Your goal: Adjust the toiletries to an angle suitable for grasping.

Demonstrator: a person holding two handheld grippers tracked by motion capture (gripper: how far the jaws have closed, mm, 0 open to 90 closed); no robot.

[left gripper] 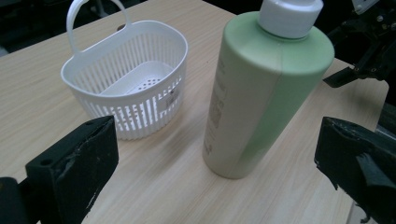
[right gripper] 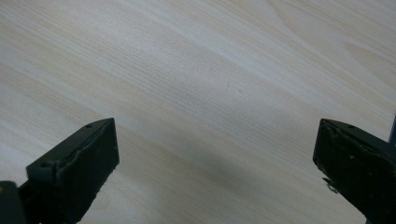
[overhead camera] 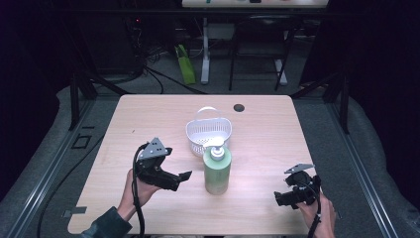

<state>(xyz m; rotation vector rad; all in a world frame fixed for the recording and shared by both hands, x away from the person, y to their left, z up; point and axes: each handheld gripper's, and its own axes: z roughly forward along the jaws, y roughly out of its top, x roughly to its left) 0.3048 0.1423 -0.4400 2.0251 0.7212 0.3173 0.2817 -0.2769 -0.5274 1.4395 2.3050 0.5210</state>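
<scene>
Wide-open left gripper (left gripper: 215, 154) lines up on the green bottle (left gripper: 261, 93), so close squarely mid-body to keep it upright beside the basket (left gripper: 126, 70), right gripper (right gripper: 215, 158) spread idle.

Pale green bottle (left gripper: 261, 93), white slatted basket (left gripper: 135, 79), black tongs (left gripper: 215, 158)

- In the left gripper view, the pale green plastic pump bottle (left gripper: 261, 93) loses its white pump top at the 12 o'clock edge.
- Its side print is too blurred to read.
</scene>
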